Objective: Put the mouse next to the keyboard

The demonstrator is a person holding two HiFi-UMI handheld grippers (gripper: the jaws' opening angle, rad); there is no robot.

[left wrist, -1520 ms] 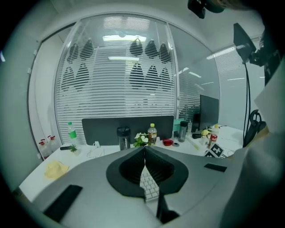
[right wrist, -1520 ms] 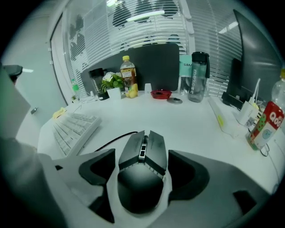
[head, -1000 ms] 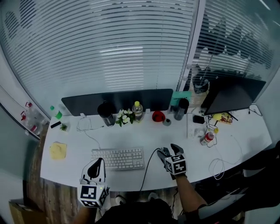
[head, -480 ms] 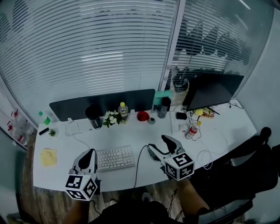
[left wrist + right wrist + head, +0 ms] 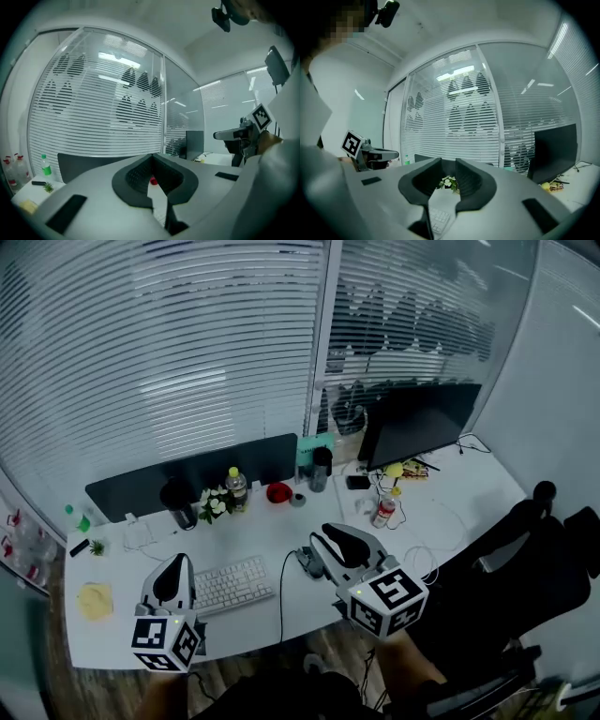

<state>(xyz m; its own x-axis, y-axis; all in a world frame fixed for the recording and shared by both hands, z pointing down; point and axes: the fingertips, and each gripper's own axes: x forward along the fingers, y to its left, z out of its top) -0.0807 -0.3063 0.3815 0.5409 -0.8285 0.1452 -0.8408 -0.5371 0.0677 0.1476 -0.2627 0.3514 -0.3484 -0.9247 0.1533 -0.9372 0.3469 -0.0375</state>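
Observation:
The dark corded mouse (image 5: pixel 308 562) lies on the white desk (image 5: pixel 281 531), a short way right of the white keyboard (image 5: pixel 230 583). My right gripper (image 5: pixel 323 534) hovers above and just right of the mouse. Its jaws are closing with a narrow gap left, and only distant flowers show through that gap in the right gripper view (image 5: pixel 447 163). Held up over the keyboard's left end, my left gripper (image 5: pixel 175 562) has its tips together and holds nothing (image 5: pixel 152 157).
Along the back of the desk stand a dark divider panel (image 5: pixel 187 474), flowers (image 5: pixel 214 503), a bottle (image 5: pixel 235 486), a red bowl (image 5: pixel 278 491), a black tumbler (image 5: pixel 322 468) and a monitor (image 5: pixel 417 423). A yellow cloth (image 5: pixel 94 600) lies far left. An office chair (image 5: pixel 539 549) stands right.
The right gripper has risen toward the camera and its jaws have narrowed. The head view has swung right. The mouse stays on the desk beside the keyboard.

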